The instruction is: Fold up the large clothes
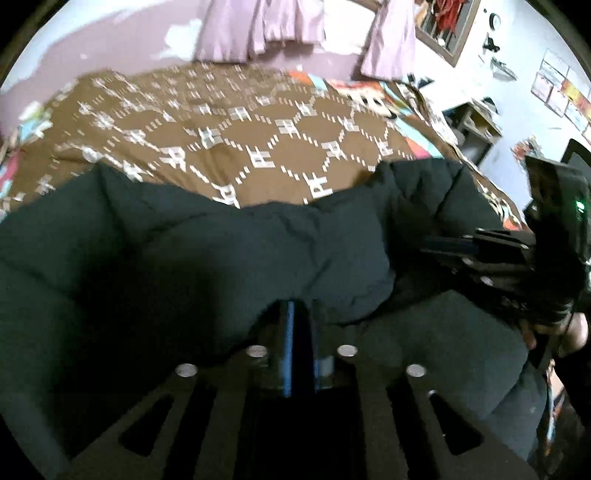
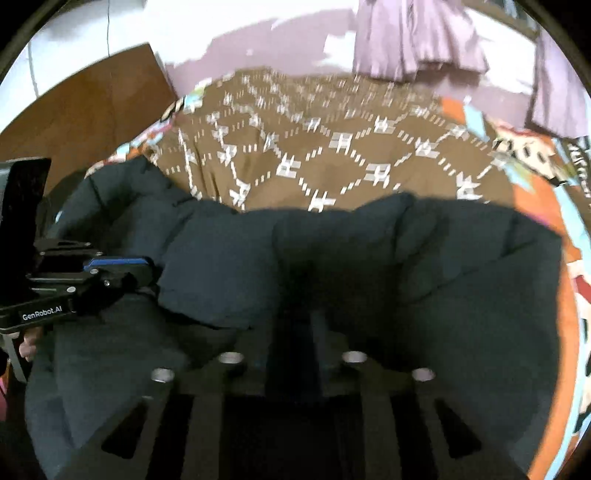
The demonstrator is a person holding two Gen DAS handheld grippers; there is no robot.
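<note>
A large dark puffy jacket (image 1: pixel 229 251) lies across the near part of a bed and fills the lower half of both views (image 2: pixel 424 266). My left gripper (image 1: pixel 295 314) is shut on a fold of the jacket, its fingers pressed together under the fabric; it also shows at the left of the right wrist view (image 2: pixel 147 271). My right gripper (image 2: pixel 295 321) is shut on the jacket too, its tips buried in dark cloth. It shows at the right of the left wrist view (image 1: pixel 436 247), pinching the jacket's edge.
The bed carries a brown blanket with a white diamond pattern (image 1: pixel 258 136) over a colourful sheet (image 2: pixel 546 192). Lilac curtains (image 1: pixel 295 26) hang behind. A wooden board (image 2: pixel 85 107) stands at the far left, and a small shelf (image 1: pixel 476 125) by the wall.
</note>
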